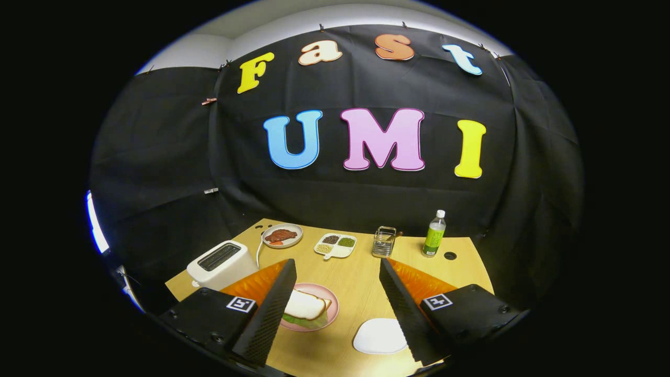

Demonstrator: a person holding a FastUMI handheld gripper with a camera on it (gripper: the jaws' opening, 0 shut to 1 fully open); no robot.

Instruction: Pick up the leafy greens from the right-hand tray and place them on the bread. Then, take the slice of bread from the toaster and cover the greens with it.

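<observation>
1. While the gripper (335, 309) hangs above the near part of the wooden table (361, 277), its two fingers (272, 309) stand wide apart and hold nothing.
2. Just ahead of the left finger, at about 10 o'clock from the gap, sits the pink plate (331, 309). On it a slice of bread (306, 305) lies over the leafy greens (301, 322), whose green edge peeks out beneath; the sandwich looks to be assembled already.
3. Near the right finger, at roughly 5 o'clock from the pink plate, the white tray (378, 336) lies bare.
4. At 10 o'clock beyond the left finger stands the toaster (222, 263); whether anything is left in its slot I cannot tell.
5. Risk: the left finger hangs close over the plate, so a careless drop or sideways swing could clip the top slice, skew it off the greens, or push the plate.
6. Risk: the toaster's cord (259, 251) trails toward the plate of meat (281, 235); a leftward sweep could snag it.
7. Room: bare wood lies open between the fingers toward 12 o'clock, up to the divided dish (335, 245), the wire holder (383, 241) and the bottle (434, 234). The table's edges fall away at 3 and 9 o'clock, so straight up and back seems the safest way out.
</observation>
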